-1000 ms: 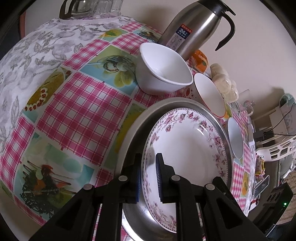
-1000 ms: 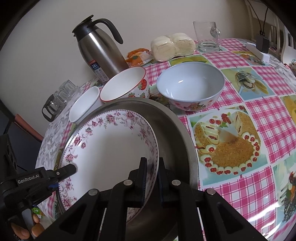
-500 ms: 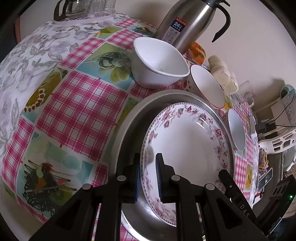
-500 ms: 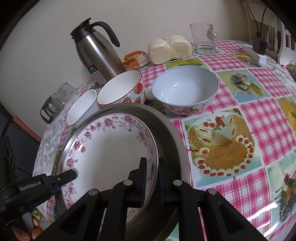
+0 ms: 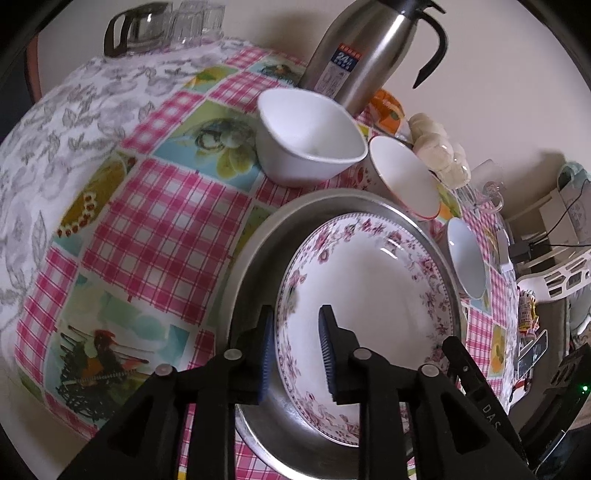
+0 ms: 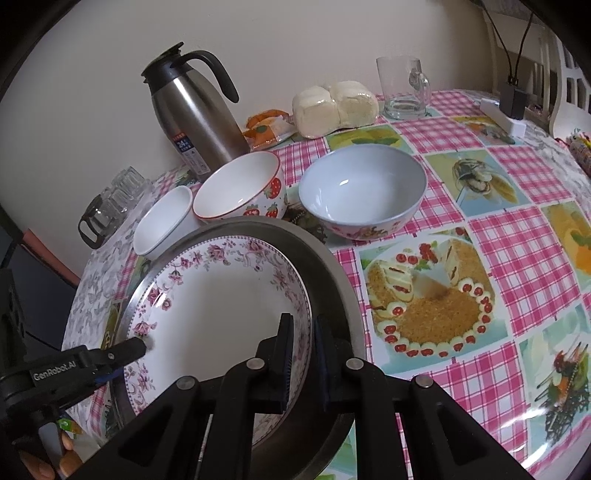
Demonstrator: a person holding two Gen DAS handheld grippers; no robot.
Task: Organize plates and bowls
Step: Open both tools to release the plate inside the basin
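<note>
A white plate with a pink floral rim (image 5: pixel 369 280) (image 6: pixel 221 295) lies inside a round steel tray (image 5: pixel 258 266) (image 6: pixel 332 266). My left gripper (image 5: pixel 297 350) is open, its jaws astride the plate's near rim. My right gripper (image 6: pixel 303 365) is shut on the plate's opposite rim. Behind the tray stand a white square bowl (image 5: pixel 306 147) (image 6: pixel 162 221), a strawberry bowl (image 5: pixel 402 177) (image 6: pixel 240 192) and a pale blue bowl (image 5: pixel 467 258) (image 6: pixel 362 188).
A steel thermos jug (image 5: pixel 362 48) (image 6: pixel 195 110), a bag of buns (image 6: pixel 332 107), a glass mug (image 6: pixel 402 88) and a snack packet (image 6: pixel 266 127) stand along the wall. Glass cups (image 5: pixel 166 29) sit at the far left corner. A power strip (image 6: pixel 502 118) lies at the right.
My left gripper's jaws have opened off the plate's rim. My right gripper stays shut on the plate. The plate has settled lower into the tray.
</note>
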